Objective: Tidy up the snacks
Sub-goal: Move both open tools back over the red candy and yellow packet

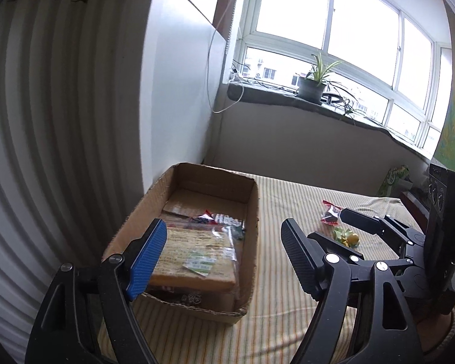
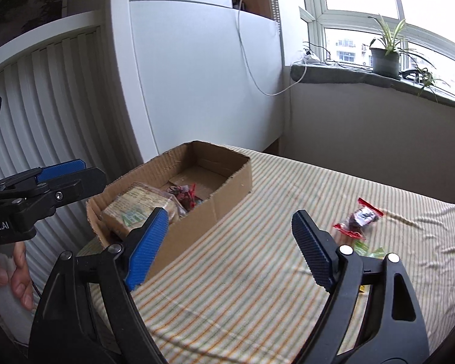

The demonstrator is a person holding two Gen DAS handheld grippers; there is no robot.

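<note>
An open cardboard box (image 1: 251,200) (image 2: 227,191) stands on the striped cloth. In it lie a large tan packet (image 1: 194,251) (image 2: 133,209) and a small red-and-dark packet (image 1: 203,217) (image 2: 185,195). My left gripper (image 1: 224,236) is open and empty above the box's near end; it also shows in the right wrist view (image 2: 75,173). A red-edged dark snack (image 1: 330,212) (image 2: 359,217) and a green-yellow snack (image 1: 347,236) (image 2: 370,250) lie on the cloth to the right. My right gripper (image 2: 230,230) is open and empty over the cloth, and shows beside these snacks in the left wrist view (image 1: 358,220).
A white ribbed radiator (image 1: 45,151) and white wall panel (image 2: 197,75) stand left of and behind the box. A windowsill with a potted plant (image 1: 314,86) (image 2: 385,56) and cables runs along the back. The striped cloth (image 2: 257,273) covers the surface.
</note>
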